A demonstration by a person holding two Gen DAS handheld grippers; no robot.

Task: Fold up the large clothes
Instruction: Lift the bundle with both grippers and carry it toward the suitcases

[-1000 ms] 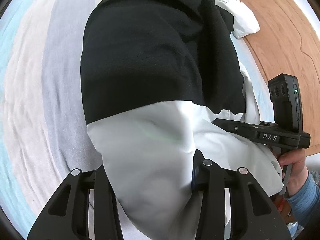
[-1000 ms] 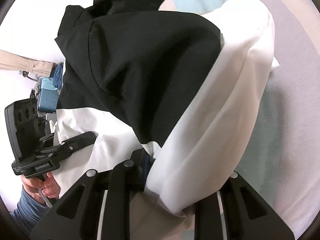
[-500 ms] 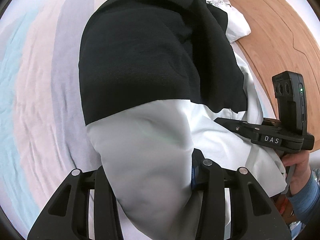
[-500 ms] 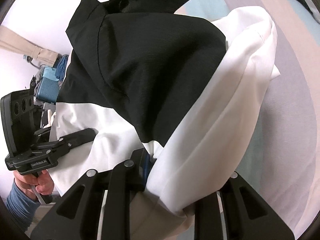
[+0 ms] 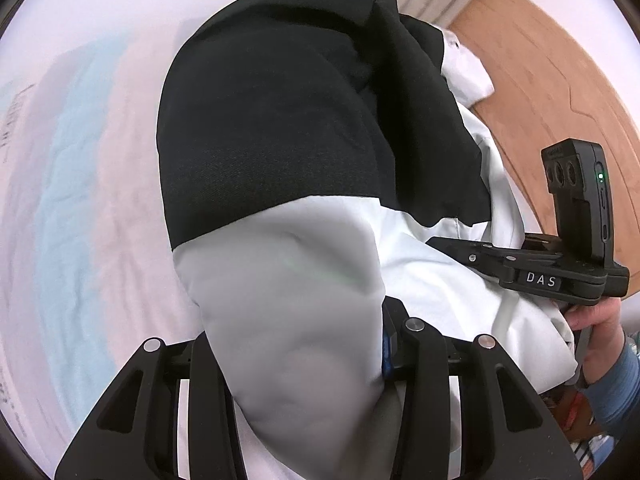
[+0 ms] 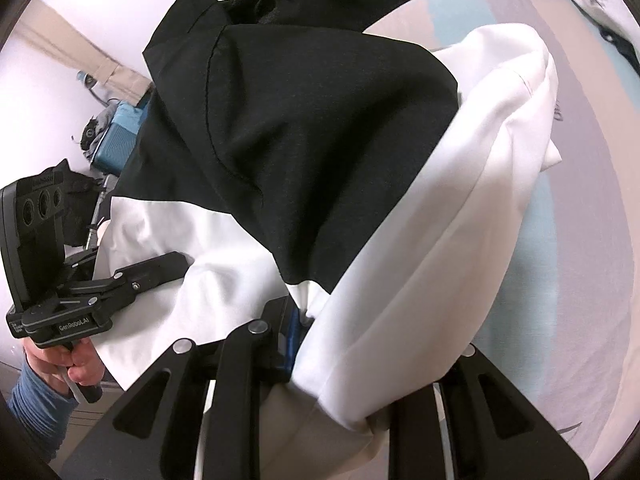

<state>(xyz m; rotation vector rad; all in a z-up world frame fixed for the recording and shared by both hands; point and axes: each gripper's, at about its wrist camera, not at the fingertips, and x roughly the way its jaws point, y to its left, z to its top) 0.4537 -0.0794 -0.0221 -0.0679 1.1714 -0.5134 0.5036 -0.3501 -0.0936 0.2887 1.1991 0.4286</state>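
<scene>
You have the garment (image 5: pixel 280 140) lifted off the bed (image 5: pixel 80 200), left tool (image 5: pixel 296 360) and right tool (image 6: pixel 340 360) each pinching its white end; no fold laid yet.

Your garment (image 5: pixel 280 152): black upper panel, white lower panel, bunched and draped, hanging lifted over the striped bed (image 5: pixel 80 200), white end nearest you.

Black-and-white garment (image 5: pixel 280 168), pastel blue, pink, grey striped bedsheet (image 5: pixel 80 200), orange-brown wooden floor (image 5: pixel 560 80)
</scene>
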